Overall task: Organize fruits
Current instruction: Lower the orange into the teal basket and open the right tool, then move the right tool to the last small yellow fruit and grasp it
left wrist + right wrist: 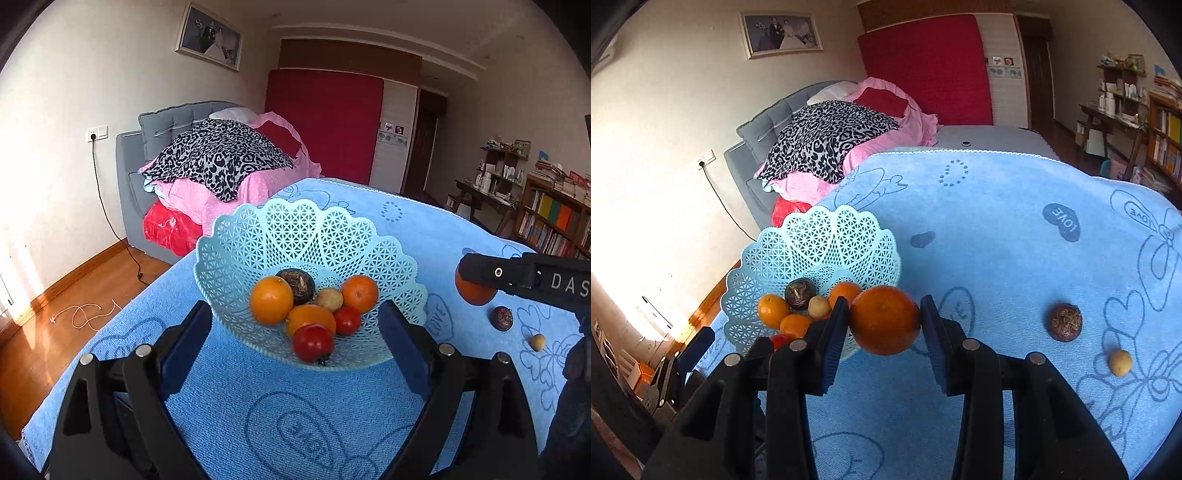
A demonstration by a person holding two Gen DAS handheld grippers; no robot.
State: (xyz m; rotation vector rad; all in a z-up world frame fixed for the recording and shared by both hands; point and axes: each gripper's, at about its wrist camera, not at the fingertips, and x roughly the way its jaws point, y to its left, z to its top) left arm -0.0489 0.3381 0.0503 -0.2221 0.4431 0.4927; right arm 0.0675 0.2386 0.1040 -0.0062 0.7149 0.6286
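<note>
Gripped an orange between the right gripper at lower centre, beside the lattice basket; held the left gripper wide open, empty, flanking that basket

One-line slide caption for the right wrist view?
Right gripper holds an orange beside the fruit basket.

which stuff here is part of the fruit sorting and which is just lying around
Part of the job:
- basket with fruit
- orange between the right tool's fingers
- dark round fruit on the towel
- small yellow fruit on the towel
- left tool, open

Lying about:
- bedding pile
- bookshelf
- framed photo
</note>
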